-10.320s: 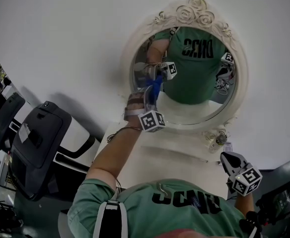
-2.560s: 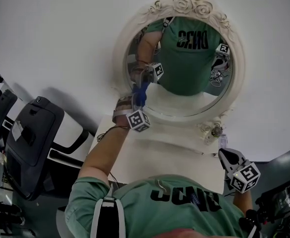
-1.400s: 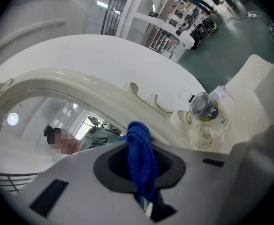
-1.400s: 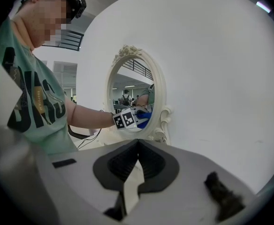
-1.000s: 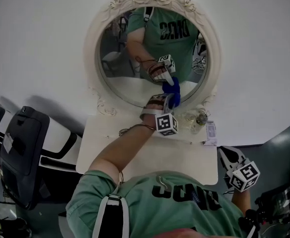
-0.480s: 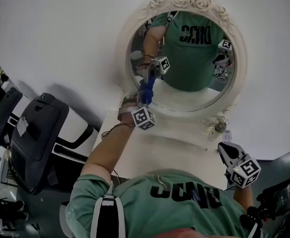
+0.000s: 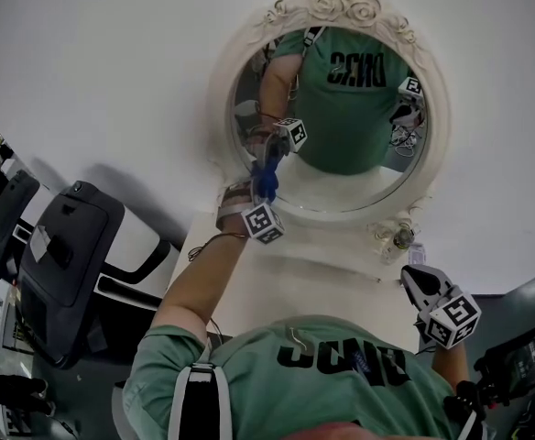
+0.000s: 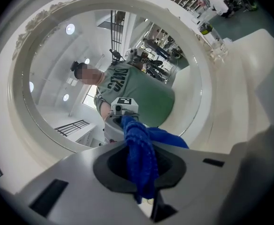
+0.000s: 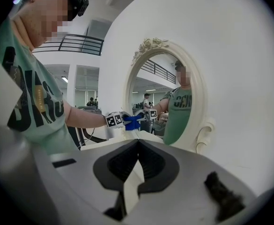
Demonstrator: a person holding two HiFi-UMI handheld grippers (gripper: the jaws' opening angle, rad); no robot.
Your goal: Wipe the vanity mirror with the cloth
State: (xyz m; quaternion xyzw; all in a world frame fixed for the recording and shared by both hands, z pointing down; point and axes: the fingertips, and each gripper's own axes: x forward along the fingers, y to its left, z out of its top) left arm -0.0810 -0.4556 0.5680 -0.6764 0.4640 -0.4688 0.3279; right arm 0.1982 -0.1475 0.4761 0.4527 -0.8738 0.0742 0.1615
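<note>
An oval vanity mirror in a cream frame with carved roses stands against the white wall. My left gripper is shut on a blue cloth, which presses against the lower left of the glass. In the left gripper view the cloth hangs bunched between the jaws, with the mirror's frame all around. The right gripper is held low at the right, away from the mirror, shut with nothing in it. From the right gripper view I see the mirror and the cloth ahead.
The mirror stands on a white vanity table. A small glass bottle sits by the mirror's lower right foot. A black chair is on the floor to the left of the table.
The left gripper has carried the cloth from the lower right of the glass across to the lower left. The right gripper has stayed where it was.
</note>
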